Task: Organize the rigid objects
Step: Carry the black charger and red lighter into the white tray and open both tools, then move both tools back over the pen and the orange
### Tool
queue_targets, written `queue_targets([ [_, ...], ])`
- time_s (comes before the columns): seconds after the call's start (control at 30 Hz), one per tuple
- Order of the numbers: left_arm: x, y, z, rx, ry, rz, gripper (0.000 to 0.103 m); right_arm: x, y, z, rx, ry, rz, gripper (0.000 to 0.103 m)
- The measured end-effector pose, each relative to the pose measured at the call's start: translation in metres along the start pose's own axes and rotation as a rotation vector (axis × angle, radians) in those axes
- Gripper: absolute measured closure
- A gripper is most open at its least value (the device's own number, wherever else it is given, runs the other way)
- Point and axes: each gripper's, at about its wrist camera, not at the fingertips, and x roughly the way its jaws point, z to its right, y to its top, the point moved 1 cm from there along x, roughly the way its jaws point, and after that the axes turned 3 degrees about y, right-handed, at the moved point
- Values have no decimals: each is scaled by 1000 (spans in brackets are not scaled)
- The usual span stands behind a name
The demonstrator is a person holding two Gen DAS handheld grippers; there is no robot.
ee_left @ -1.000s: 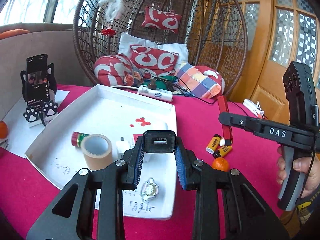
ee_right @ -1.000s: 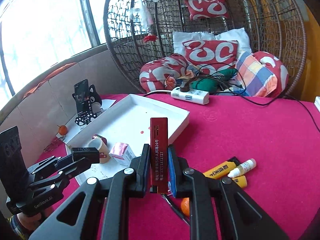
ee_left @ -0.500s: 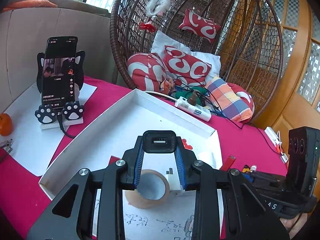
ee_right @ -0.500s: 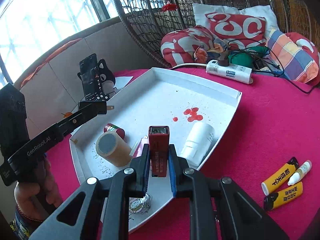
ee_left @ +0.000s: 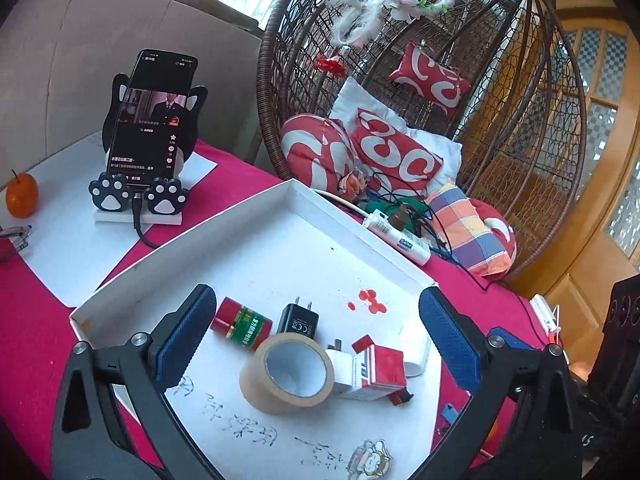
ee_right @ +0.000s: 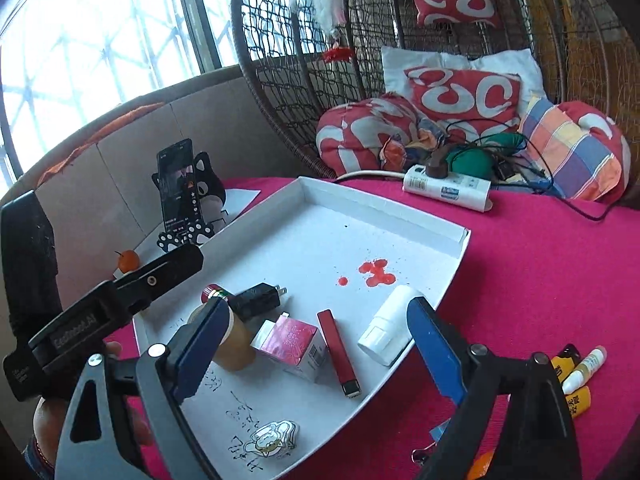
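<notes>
Comparing with a second ago: both grippers now empty. Left gripper (ee_left: 316, 332) released, jaws spread wide; its charger (ee_left: 298, 320) lies in the tray (ee_left: 248, 216), at 12 o'clock from the tape (ee_left: 286, 376), beside the can (ee_left: 240, 326). Right gripper (ee_right: 316, 344) likewise released; its red stick (ee_right: 338, 352) lies flat in the tray, at 3 o'clock from the pink box (ee_right: 290, 344). Judgement: two items delivered. Tubes (ee_right: 576, 380) remain on the cloth at 3 o'clock, outside the tray, probably next.
</notes>
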Motion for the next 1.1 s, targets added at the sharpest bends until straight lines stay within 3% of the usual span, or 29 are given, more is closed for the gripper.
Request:
queue_targets([
  [0.07, -7, -5, 8, 23, -14, 2, 1, -21, -1, 1, -9, -12, 58, 0],
  [0.37, -33, -22, 61, 191, -111, 8, 1, -118, 1, 49, 62, -106, 285, 0],
  [0.47, -37, -27, 75, 234, -131, 8, 1, -141, -7, 73, 95, -125, 319, 0],
  [0.57, -35, -33, 86, 268, -144, -9, 1, -149, -24, 99, 126, -148, 280, 0],
  [0.77, -24, -56, 113, 340, -195, -98, 1, -135, -67, 132, 148, -253, 93, 0],
  [0.93, -21, -77, 122, 384, -199, -148, 1, -112, -81, 134, 202, -156, 1, 0],
  [1.1, -21, -81, 115, 411, -175, -184, 1, -71, -80, 105, 93, -133, -116, 27],
])
